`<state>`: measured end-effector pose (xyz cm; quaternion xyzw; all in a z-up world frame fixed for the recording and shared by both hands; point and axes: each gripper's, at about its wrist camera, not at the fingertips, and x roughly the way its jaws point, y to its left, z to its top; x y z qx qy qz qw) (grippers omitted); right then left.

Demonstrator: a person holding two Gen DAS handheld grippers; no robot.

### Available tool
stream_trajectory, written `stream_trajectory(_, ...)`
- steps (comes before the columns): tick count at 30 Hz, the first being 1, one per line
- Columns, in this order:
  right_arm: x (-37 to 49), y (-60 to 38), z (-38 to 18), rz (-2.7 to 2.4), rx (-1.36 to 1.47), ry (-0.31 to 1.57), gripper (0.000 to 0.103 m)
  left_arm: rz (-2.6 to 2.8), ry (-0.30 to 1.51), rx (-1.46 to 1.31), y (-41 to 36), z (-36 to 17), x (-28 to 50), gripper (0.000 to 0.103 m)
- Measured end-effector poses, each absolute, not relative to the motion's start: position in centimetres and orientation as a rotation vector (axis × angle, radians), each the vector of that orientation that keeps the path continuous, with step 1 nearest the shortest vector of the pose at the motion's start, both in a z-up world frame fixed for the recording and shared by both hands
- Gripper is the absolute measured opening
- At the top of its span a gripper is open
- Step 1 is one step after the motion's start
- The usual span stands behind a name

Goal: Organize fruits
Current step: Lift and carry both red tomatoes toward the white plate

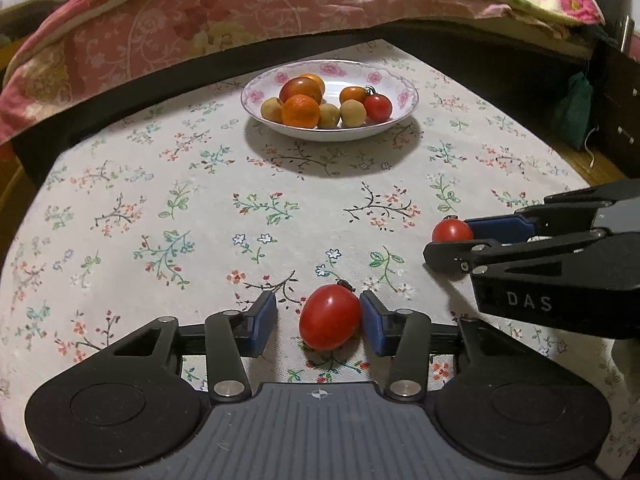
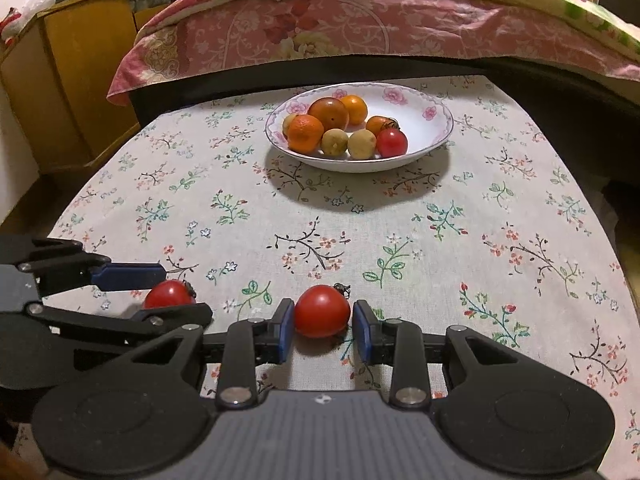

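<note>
A red cherry tomato (image 1: 330, 317) lies on the floral tablecloth between the open fingers of my left gripper (image 1: 318, 322); it touches the right pad and stands apart from the left pad. A second red tomato (image 2: 322, 311) lies between the open fingers of my right gripper (image 2: 322, 330), close to both pads. Each gripper shows in the other's view: the right gripper (image 1: 452, 240) with its tomato (image 1: 452, 231), the left gripper (image 2: 168, 292) with its tomato (image 2: 169, 294). A white flowered bowl (image 1: 404, 98) (image 2: 434, 114) at the table's far side holds oranges, tomatoes and small yellowish fruits.
A bed with a pink floral quilt (image 1: 192, 28) (image 2: 360, 24) runs along the table's far edge. A yellow wooden cabinet (image 2: 76, 80) stands at the far left. A dark cabinet (image 1: 616, 92) stands at the far right. Floral cloth (image 2: 500, 240) covers the table.
</note>
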<state>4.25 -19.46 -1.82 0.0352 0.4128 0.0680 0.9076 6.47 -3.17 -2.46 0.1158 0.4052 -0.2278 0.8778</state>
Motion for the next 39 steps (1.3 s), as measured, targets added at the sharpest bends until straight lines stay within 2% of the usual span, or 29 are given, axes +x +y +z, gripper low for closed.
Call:
stream_trajectory(15, 3.4, -19.8, -2.1, 0.177, 0.043, 0.823, 0.032, -0.519, 0.833, 0.279, -3.5, -2.4, 5.6, 0.056)
stream_trajectory(20, 3.3, -20.1, -2.0, 0.187, 0.058, 0.836, 0.039, -0.523, 0.830, 0.277, -3.8, -2.5, 5.8, 0.058)
stream_trajectory(26, 3.5, -19.9, -1.9, 0.181, 0.055, 0.842, 0.039, -0.519, 0.840, 0.263, -3.6, -2.3, 5.6, 0.059)
stream_trajectory(27, 3.5, -19.9, -1.9, 0.182, 0.055, 0.843, 0.039, -0.519, 0.841, 0.265, -3.6, -2.3, 5.6, 0.058)
stream_trajectory(31, 3.8, -19.7, -1.8, 0.177, 0.046, 0.854, 0.039, -0.532, 0.852, 0.274, -4.0, -2.2, 5.5, 0.044)
stream_trajectory(33, 4.0, -19.5, -1.8, 0.173, 0.031, 0.861, 0.036, -0.543, 0.860, 0.279, -4.2, -2.1, 5.5, 0.038)
stream_trajectory(39, 4.3, -19.8, -1.5, 0.176, 0.062, 0.879, 0.029, -0.553, 0.877, 0.261, -4.2, -2.1, 5.8, 0.038)
